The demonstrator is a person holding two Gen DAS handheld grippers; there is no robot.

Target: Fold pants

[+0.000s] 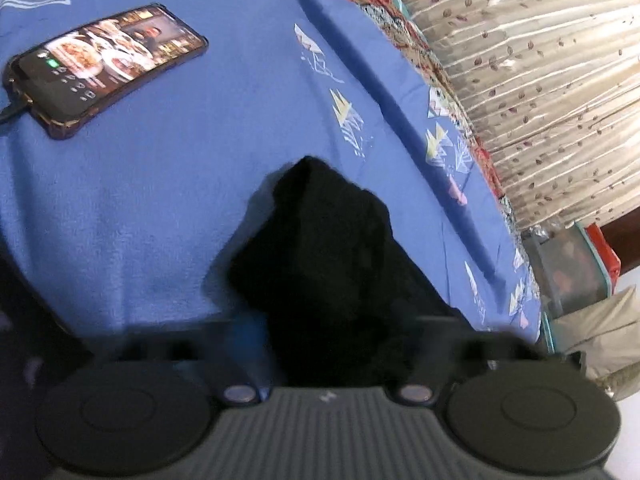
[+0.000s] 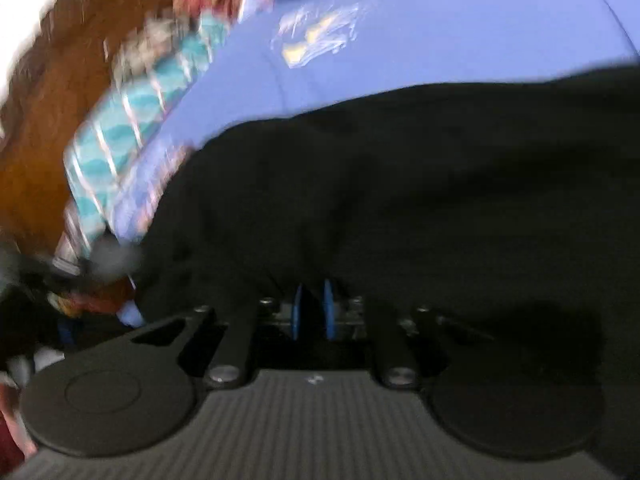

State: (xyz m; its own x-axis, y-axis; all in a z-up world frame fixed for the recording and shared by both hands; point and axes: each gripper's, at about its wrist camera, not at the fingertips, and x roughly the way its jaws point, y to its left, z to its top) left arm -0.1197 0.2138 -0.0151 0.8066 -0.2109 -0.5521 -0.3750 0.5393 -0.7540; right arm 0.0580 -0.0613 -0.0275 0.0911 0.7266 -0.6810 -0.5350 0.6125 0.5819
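**Both grippers down in black pants on a blue bedsheet**

Nearest the lens in the left wrist view is the left gripper [image 1: 336, 344], its grey ribbed housing and two round discs filling the bottom of the frame. A bunch of the black pants [image 1: 320, 248] rises straight out from between its fingers, which are hidden under the cloth; the fabric stands up in a dark peak over the blue bedsheet [image 1: 168, 208], so the jaws look clamped on that fold, though the contact itself cannot be seen. A phone [image 1: 108, 64] with a lit screen lies on the sheet up and to the left, well apart from the pants, with a cable at its lower end. A dark blue stripe and small printed sail shapes run along the sheet's right side. Beyond the bed edge hangs a pale curtain [image 1: 540, 80] with a leaf pattern.

In the right wrist view, blurred by motion, the right gripper [image 2: 314, 312] sits low with its blue pads [image 2: 329, 308] close together, nearly shut, and the pants [image 2: 420, 184] spread dark and wide in front of and around them. Whether cloth is pinched between the pads I cannot tell. The blue bedsheet [image 2: 460, 28] shows above the pants, and a teal patterned cloth [image 2: 132, 128] lies along the bed's left edge.
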